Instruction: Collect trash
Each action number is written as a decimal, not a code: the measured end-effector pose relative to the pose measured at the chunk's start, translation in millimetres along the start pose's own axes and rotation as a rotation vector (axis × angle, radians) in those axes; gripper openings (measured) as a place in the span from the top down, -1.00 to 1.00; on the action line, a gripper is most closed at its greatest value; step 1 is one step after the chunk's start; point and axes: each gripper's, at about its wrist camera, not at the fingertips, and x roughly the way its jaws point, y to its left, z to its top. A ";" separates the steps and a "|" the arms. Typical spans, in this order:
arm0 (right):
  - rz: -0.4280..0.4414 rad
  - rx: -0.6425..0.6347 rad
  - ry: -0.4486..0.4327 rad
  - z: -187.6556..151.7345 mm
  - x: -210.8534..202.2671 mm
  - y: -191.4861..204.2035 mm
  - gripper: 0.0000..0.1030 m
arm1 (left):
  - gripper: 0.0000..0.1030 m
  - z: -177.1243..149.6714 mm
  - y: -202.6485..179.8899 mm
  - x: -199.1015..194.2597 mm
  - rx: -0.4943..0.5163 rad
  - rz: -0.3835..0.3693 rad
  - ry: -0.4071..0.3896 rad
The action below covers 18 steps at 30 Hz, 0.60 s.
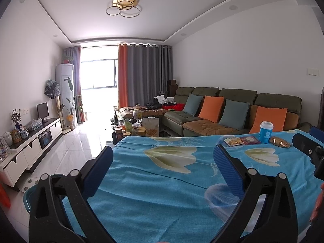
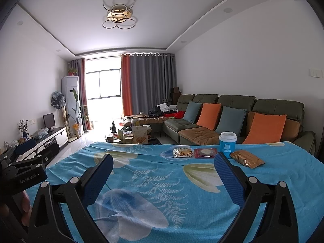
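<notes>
Trash is sitting in a row at the far right of the blue flowered tabletop [image 2: 162,182]: a clear cracker packet [image 2: 182,152], a red wrapper [image 2: 205,153], a blue lidded paper cup [image 2: 227,144] and a crinkled gold foil bag [image 2: 247,158]. Both the left hand-held gripper [image 1: 163,162] and the right hand-held gripper [image 2: 163,167] are hovering wide open and empty. Reaching for the nearest piece looks wisest, pinching flat wrappers by an edge.

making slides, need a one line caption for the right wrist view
Open right hand-held gripper above a blue floral tablecloth, facing a blue cup and three snack packets.
</notes>
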 end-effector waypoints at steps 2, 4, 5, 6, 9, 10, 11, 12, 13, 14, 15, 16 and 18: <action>0.001 0.001 -0.001 -0.1 0.0 -0.1 -0.87 | -0.89 0.1 -0.2 0.0 0.001 0.000 -0.002; -0.001 -0.001 -0.001 0.0 0.3 -0.3 -0.87 | -0.89 0.4 -0.5 0.4 0.002 -0.001 -0.001; -0.001 -0.001 -0.001 0.0 0.7 -0.6 -0.87 | -0.89 0.2 -0.5 0.1 0.004 0.000 -0.002; 0.000 0.000 -0.001 0.1 1.0 -1.0 -0.87 | -0.89 0.3 -0.5 0.4 0.005 -0.001 -0.002; 0.000 0.001 -0.001 0.4 0.7 -0.6 -0.87 | -0.89 0.3 -0.4 0.4 0.002 0.000 -0.002; 0.001 0.001 0.001 0.4 1.2 -0.7 -0.87 | -0.89 0.7 -0.8 1.0 0.002 -0.001 0.001; -0.001 0.001 0.002 0.2 0.9 -0.5 -0.87 | -0.89 0.3 -0.5 1.1 0.002 -0.001 0.001; -0.001 0.001 0.002 0.6 1.2 -1.1 -0.87 | -0.89 -0.4 0.2 1.7 0.001 -0.001 0.002; -0.001 0.001 0.002 0.7 1.6 -1.4 -0.87 | -0.89 -0.4 0.3 1.8 0.002 -0.001 0.001; 0.000 0.002 0.003 0.7 2.2 -1.6 -0.87 | -0.89 -0.7 0.6 1.5 0.003 0.000 0.001; -0.001 0.000 0.003 0.6 1.4 -1.0 -0.87 | -0.89 -0.9 1.0 1.5 0.003 -0.001 0.002; -0.001 0.000 0.002 0.5 1.4 -1.1 -0.87 | -0.89 -0.3 0.3 1.9 0.003 -0.002 0.002; -0.001 0.001 0.003 0.7 2.6 -1.9 -0.87 | -0.89 -0.8 0.9 1.4 0.005 0.002 0.000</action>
